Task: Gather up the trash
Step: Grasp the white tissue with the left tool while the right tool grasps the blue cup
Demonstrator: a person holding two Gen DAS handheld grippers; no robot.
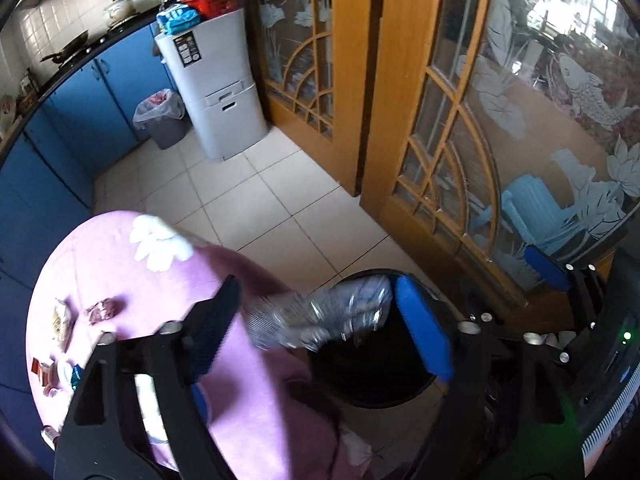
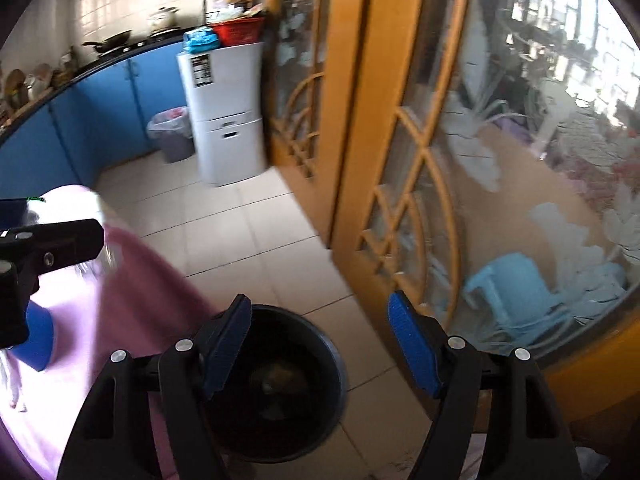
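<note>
My left gripper [image 1: 316, 320] is open, above the rim of a black trash bin [image 1: 400, 396]. A crumpled clear plastic bottle [image 1: 320, 316] sits blurred between its wide-apart fingers, over the bin's edge; I cannot tell whether a finger touches it. More trash lies on the pink-clothed table [image 1: 120, 272]: a crumpled pinkish wad [image 1: 102, 311], a wrapper [image 1: 62, 322] and small red and blue packets [image 1: 56, 372]. My right gripper [image 2: 318, 340] is open and empty, above the same bin [image 2: 280, 384], which holds some trash at its bottom.
A wooden door with etched glass [image 1: 460, 120] stands to the right. A white cabinet [image 1: 224, 92] and a lined grey bin [image 1: 162, 118] stand by blue kitchen cupboards [image 1: 80, 92] at the back. The tiled floor [image 1: 256, 200] lies between.
</note>
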